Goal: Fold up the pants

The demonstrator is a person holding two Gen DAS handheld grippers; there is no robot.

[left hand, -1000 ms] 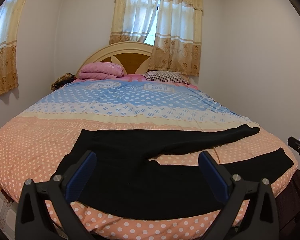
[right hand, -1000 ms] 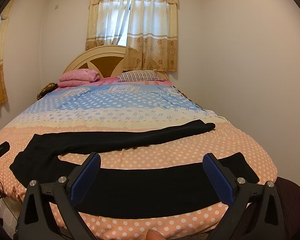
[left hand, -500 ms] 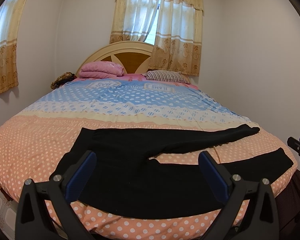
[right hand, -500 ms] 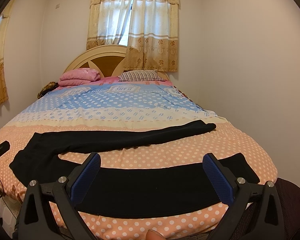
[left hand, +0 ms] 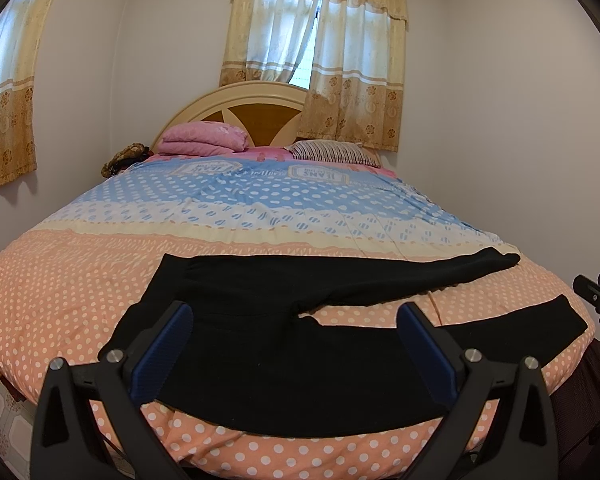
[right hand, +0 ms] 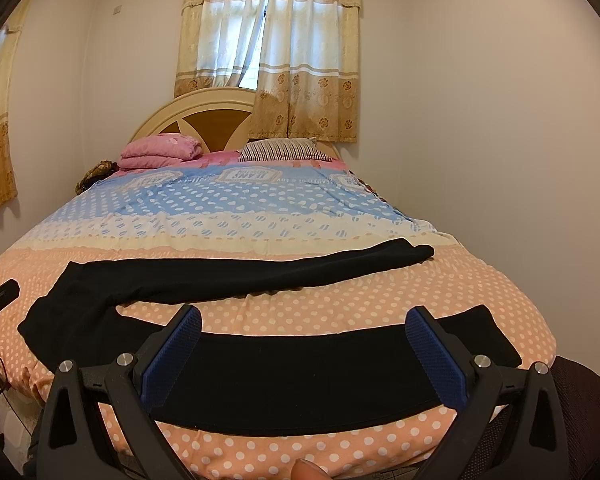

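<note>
Two legs, one soft garment: we are judging the pants to be light, limp knit cloth that will sag and drape the moment we are lifting any part of them. Nothing here looks stiff or fragile, and the fabric seems matte rather than slippery, so a pinch on a single layer should hold. We are thinking the best places to take hold are the far leg's cuff and the waist corner on the same far side, so that leg can be carried over onto the near one.

We are seeing the pants spread flat across the foot of the bed, on the peach dotted part of the cover. They are plain black, waist toward our left, legs running to our right and splayed apart in a narrow V. The near leg is lying along the bed's front edge.

We are holding the left tool over the seat of the pants with its fingers wide apart, gripping nothing. We are holding the right tool over the near leg, likewise spread wide and empty. Neither appears to be touching the cloth.
</note>
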